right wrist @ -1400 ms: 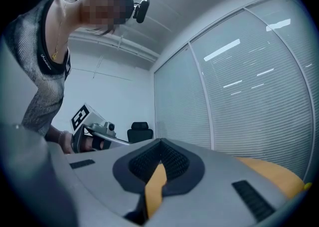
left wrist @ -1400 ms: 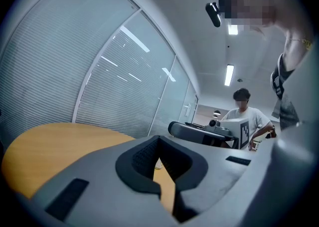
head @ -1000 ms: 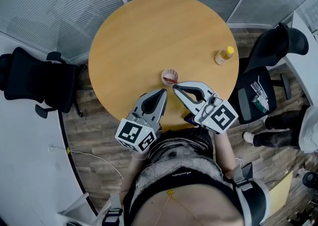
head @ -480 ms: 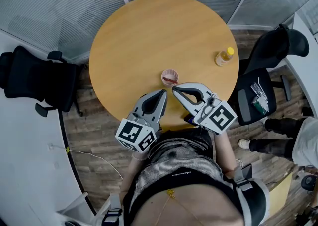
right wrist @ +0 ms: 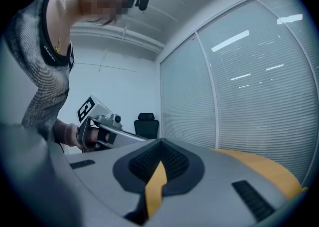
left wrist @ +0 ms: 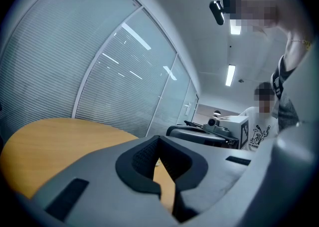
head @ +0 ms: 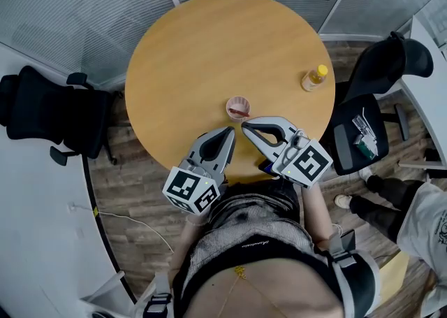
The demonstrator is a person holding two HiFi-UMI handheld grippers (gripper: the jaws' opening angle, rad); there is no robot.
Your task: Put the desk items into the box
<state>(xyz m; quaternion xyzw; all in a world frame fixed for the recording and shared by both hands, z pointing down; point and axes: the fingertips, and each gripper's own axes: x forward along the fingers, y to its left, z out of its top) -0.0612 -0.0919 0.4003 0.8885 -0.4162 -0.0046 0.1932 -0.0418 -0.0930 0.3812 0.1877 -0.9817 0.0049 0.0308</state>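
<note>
- While the person leans over the near edge of the round wooden table [head: 209, 51], a black office chair [head: 56, 117] sits off the table's left side on the wood floor.
- The left gripper [head: 229, 131] hangs over the table's near edge, pointing far and slightly right. Its own view shows the two jaws closed tip to tip with nothing between them, and only a sliver of tabletop shows through the gap behind the tips.
- A small pinkish cup [head: 239, 108] with something red inside stands on the table just beyond both gripper tips. No jaw is around it.
- The right gripper [head: 245, 124] hangs just right of the left one, pointing left toward the cup. Its jaws also meet at the tips and hold nothing.
- A small bottle with a yellow cap [head: 315, 78] stands upright near the table's right edge, well apart from both grippers.
- A second black office chair [head: 380, 72] stands to the right of the table, with a few small items on its seat.
- Another person's legs [head: 387, 201] show at the near right.
</note>
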